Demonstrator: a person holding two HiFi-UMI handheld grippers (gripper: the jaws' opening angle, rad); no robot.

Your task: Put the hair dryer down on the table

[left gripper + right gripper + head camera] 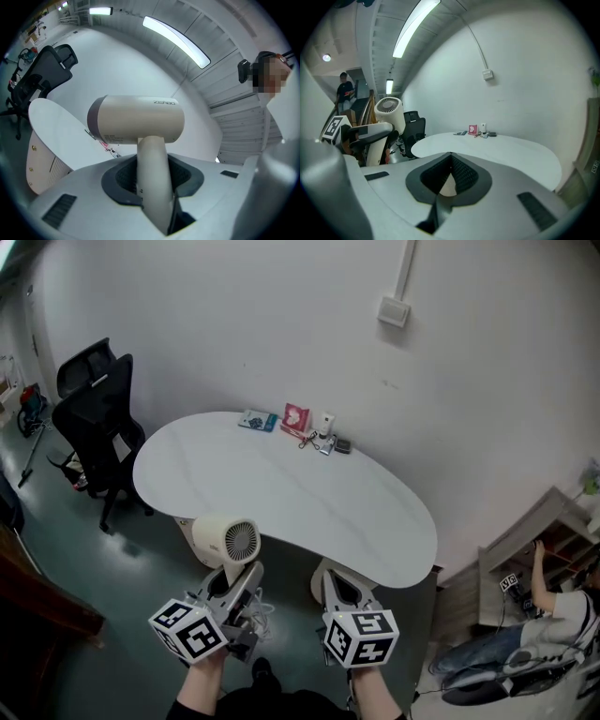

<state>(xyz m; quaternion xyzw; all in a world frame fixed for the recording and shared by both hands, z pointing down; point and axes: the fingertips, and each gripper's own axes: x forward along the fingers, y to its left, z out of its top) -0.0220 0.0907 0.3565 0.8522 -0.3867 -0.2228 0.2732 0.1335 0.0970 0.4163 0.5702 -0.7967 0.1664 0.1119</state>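
Ahead of you, the white counter [281,493] is stretching out, and the hair dryer [136,119] is hanging in the air just short of its near edge. Your left gripper [152,187] is clamping the handle with its jaws, barrel on top. It is looking rigid, smooth and top-heavy, so that low handle hold is suiting it. Your right gripper [449,180] is waiting, jaws together and empty.

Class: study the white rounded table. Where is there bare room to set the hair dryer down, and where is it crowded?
The white rounded table is bare across its near and middle surface, from the left end by the black office chair to the right end. Only the middle of the far edge is crowded: a pink box among small items.
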